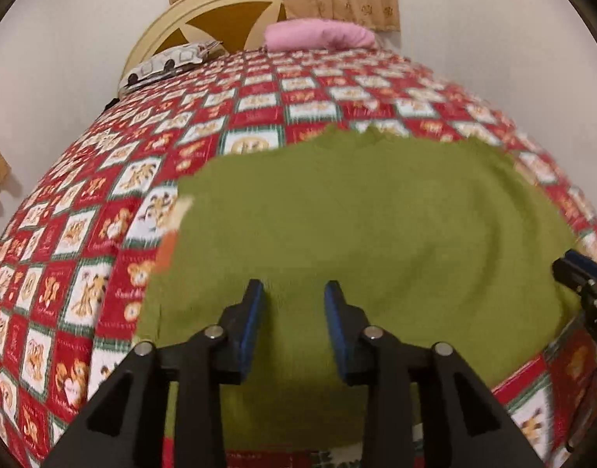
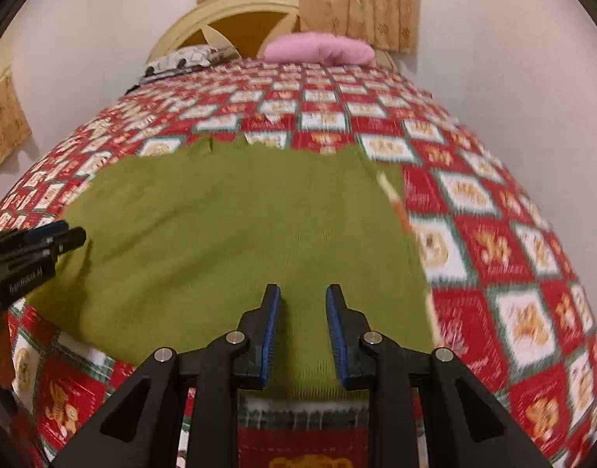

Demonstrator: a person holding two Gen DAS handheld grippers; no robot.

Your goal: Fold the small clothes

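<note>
An olive-green knitted garment (image 1: 357, 234) (image 2: 228, 241) lies spread flat on the red patchwork bedspread (image 1: 84, 253) (image 2: 513, 273), close to the bed's near edge. A cream and orange strip (image 1: 173, 230) (image 2: 396, 202) shows along one side of it. My left gripper (image 1: 294, 292) hovers over the garment's near part, jaws open, nothing between the blue pads. My right gripper (image 2: 303, 296) also stands open above the garment's near edge, empty. Each gripper shows at the side of the other's view: the right one (image 1: 583, 277), the left one (image 2: 37, 245).
A pink pillow (image 1: 322, 35) (image 2: 318, 48) and a white patterned pillow (image 1: 170, 62) (image 2: 181, 58) lie at the head of the bed against a cream headboard (image 1: 205, 11). Beige curtains (image 2: 357, 4) hang behind. White walls flank the bed.
</note>
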